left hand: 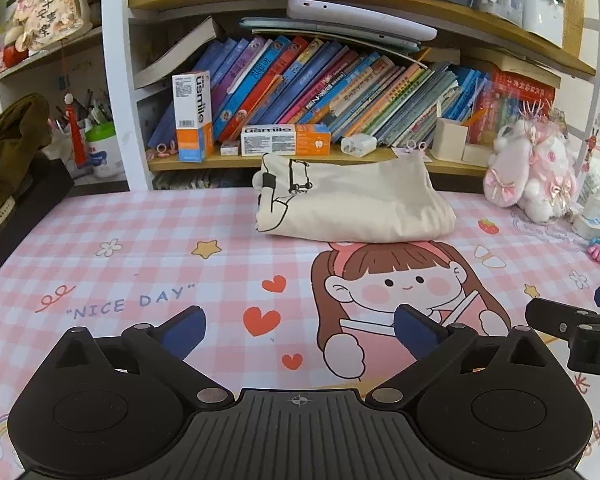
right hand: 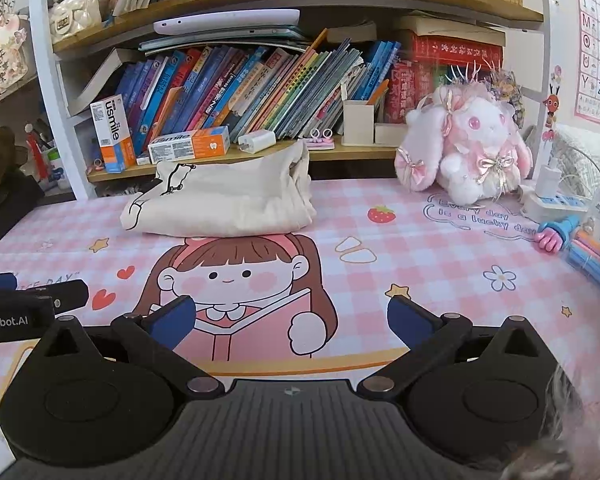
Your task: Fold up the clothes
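Folded cream garment point(left hand: 352, 200) sits at back of pink checked mat point(left hand: 100, 264), just in front of bookshelf point(left hand: 300, 160).
L gripper point(left hand: 300, 330) & R gripper point(right hand: 292, 320) both wide open, nothing between pads, well short of garment.

Folded garment point(left hand: 352, 204) is matt cream cloth; desk mat point(left hand: 140, 264) smooth, printed; tongs point(left hand: 300, 330) matt black plastic.
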`<state>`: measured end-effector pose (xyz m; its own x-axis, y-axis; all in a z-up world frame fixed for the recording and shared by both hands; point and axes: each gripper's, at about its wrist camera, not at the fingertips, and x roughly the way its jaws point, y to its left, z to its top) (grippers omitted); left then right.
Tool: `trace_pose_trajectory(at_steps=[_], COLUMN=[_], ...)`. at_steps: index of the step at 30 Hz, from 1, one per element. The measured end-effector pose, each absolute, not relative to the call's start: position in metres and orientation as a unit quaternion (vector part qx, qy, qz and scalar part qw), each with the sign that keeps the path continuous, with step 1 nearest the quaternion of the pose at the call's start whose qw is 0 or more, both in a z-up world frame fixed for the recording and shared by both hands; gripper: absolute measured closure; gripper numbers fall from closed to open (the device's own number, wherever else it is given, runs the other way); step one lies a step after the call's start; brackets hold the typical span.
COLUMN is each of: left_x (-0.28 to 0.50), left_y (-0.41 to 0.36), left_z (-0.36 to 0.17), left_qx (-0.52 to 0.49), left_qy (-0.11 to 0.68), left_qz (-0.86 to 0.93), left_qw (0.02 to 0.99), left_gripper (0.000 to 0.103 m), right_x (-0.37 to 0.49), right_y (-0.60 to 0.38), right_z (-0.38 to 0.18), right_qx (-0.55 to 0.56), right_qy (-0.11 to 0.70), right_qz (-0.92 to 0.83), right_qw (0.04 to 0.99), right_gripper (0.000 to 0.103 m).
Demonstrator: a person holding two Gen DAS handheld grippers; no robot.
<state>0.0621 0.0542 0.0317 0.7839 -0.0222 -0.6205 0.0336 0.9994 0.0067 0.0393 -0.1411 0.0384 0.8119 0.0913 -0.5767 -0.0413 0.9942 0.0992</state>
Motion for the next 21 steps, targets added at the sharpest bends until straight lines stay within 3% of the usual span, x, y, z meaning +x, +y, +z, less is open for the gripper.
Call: trace_pose_trajectory(at_steps=[21], left_x=[0.0619], left_y=[0.0563], left_z=[0.0336], left_qx=[0.005], left_qy=[0.336], left_qz=[-0.031], left_qw=[0.942], left_gripper=[0.001], right_x=[0.0358], right_y=[-0.1397], right_z=[0.039], right_qx=[0.044], right_qy=[0.305], right_qz=[0.03], right_qw=[0.951], right_gripper=[0.0])
